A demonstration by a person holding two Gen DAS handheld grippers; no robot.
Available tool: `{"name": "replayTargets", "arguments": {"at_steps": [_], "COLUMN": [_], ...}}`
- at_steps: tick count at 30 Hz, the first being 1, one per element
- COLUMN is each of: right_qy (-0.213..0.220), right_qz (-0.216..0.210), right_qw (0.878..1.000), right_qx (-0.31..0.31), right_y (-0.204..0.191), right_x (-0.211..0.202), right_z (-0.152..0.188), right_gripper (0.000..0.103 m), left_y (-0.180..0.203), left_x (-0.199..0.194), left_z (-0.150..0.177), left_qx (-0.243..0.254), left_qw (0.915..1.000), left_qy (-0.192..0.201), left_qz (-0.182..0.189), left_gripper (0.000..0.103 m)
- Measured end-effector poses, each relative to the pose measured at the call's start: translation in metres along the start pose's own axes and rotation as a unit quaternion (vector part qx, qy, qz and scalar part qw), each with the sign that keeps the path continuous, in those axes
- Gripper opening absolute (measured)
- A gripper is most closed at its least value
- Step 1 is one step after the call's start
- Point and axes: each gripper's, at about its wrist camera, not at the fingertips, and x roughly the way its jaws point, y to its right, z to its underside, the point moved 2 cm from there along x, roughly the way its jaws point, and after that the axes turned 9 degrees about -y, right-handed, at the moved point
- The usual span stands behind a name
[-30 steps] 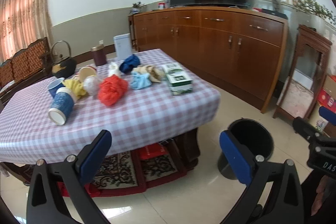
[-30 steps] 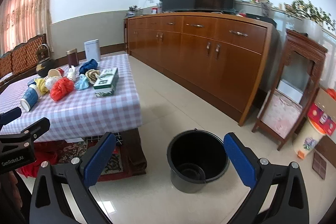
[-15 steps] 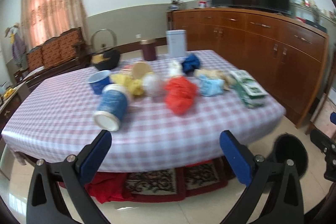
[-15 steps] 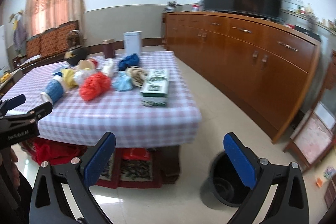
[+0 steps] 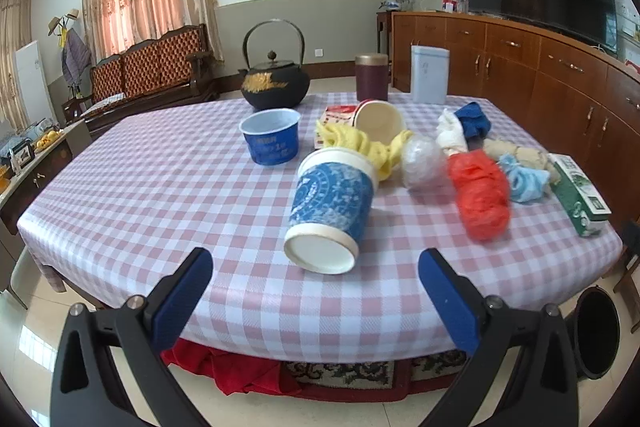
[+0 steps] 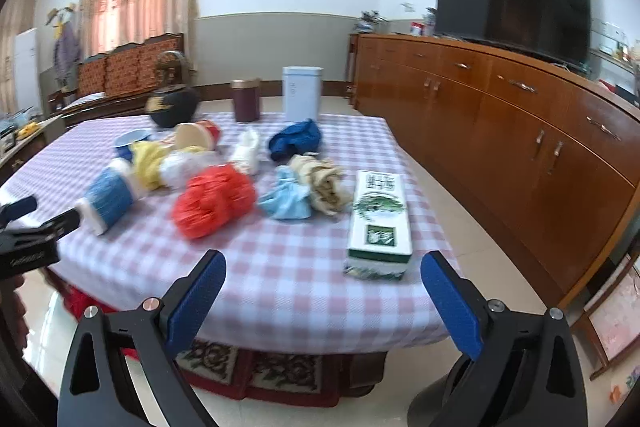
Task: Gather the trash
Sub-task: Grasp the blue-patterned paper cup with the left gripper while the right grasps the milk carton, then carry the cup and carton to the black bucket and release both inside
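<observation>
We have the trash heaped on the checked table (image 5: 168, 195): a tipped blue cup (image 5: 330, 211) nearest us, and beyond it a red bag (image 5: 482, 201), a yellow wad (image 5: 360, 143), a clear wad (image 5: 422, 159), a pale blue wad (image 5: 524, 181) and a green carton (image 6: 379, 217) at the table's right edge. A second ago we faced the bin (image 5: 596, 331) on the floor; now both grippers have swung round to the table and closed in, so we judge the first pick is about to start, nothing collected yet. The left gripper (image 5: 316, 295) is spread wide just short of the blue cup, empty; the right gripper (image 6: 322, 293) is spread wide too, empty, near the carton. The bin shows only as a sliver right of the table, its inside hidden. The right view is smeared by motion, so the small wads blur together there
</observation>
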Motion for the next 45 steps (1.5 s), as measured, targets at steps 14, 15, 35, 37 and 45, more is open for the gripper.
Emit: {"name": "replayTargets", "arguments": {"at_steps": [14,15,35,37,45], "right_qy": [-0.055,-0.057,-0.031,-0.025,-0.012], "right_qz": [0.038,0.038,0.037,0.041,0.066], "right_qw": [0.997,0.997,0.997,0.997,0.995], "right_qx": [0.039,0.04,0.061,0.065,0.079], "right_y": [0.039,0.041,0.06,0.063,0.082], "right_x": [0.082,0.085,0.055,0.044,-0.004], "right_z": [-0.02,-0.021,-0.02,-0.02,-0.002], "right_gripper": [0.09,0.09,0.055,0.055,0.055], "left_y": [-0.002,-0.002,0.026,0.035,0.075], "left_x": [0.048,0.05,0.018,0.01,-0.027], "left_z": [-0.016,-0.016,-0.026,-0.027,-0.022], "left_qx": [-0.01,-0.01,0.007,0.01,0.042], "left_qw": [0.9998,0.9997,0.9983,0.9975,0.9921], "left_qy": [-0.014,-0.016,0.01,0.015,0.034], "left_qz": [0.009,0.012,0.058,0.068,0.113], "left_gripper": [0.093,0.09,0.06,0.06,0.06]}}
